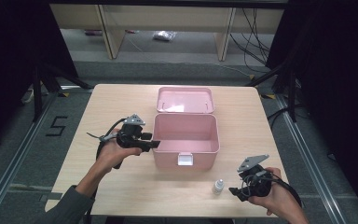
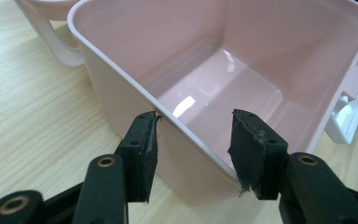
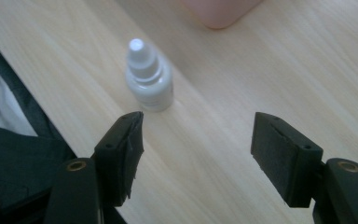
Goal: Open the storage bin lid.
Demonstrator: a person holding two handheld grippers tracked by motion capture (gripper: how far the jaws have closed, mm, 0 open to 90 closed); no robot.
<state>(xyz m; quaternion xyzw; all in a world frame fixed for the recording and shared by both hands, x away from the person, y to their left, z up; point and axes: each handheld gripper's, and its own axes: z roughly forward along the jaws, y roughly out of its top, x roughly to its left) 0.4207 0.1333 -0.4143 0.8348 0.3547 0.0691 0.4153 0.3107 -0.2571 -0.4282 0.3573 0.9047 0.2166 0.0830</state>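
The bottle [image 1: 218, 186] is standing upright on the table [image 1: 121, 186], near the near edge and just in front of the box's [image 1: 185, 161] right corner; the right gripper [image 1: 234, 192] is lying just to the right of it, apart from it, its jaws pointing left toward it; in the right gripper view the bottle [image 3: 148, 79] is sitting beyond the jaw tips, closer to the left-hand jaw, not between them; those jaws are standing wide apart with bare wood between them. The right hand [image 1: 275, 196] is coming in from the near right corner, wrapping the gripper's body, forearm angling toward the left.

The left gripper [image 1: 156, 144] is reaching from the left to the box's left wall; in the left gripper view its jaws are straddling that wall [image 2: 186, 154], one outside, one inside, standing apart; whether the pads are pressing on it cannot be told. The left hand [image 1: 114, 154] is holding the gripper level, forearm rising from the near left. The lid [image 1: 185, 100] is lying open on the far side of the box.
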